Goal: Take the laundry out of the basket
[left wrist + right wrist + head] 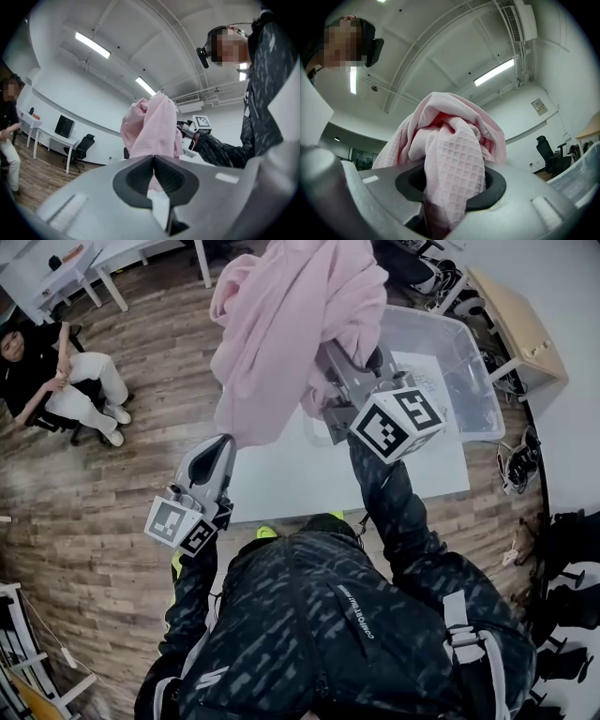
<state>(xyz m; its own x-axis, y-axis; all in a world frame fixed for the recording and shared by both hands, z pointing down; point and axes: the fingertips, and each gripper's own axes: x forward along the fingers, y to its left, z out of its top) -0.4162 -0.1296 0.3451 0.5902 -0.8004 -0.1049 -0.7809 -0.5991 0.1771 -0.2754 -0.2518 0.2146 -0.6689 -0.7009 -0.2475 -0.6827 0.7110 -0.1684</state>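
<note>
Aloft, pink towel (281, 324) partly hides clear basket (461, 367).

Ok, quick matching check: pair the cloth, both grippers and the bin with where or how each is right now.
Things:
1. pink waffle cloth
2. left gripper
3. right gripper
4. clear plastic bin

States or places:
A. standing on the white table
B. thick bunch of cloth clamped between its jaws
C. jaws together at the cloth's lower tip
D. hanging in the air above the table

Pairs: 1-D, 2-C, 3-B, 4-A
</note>
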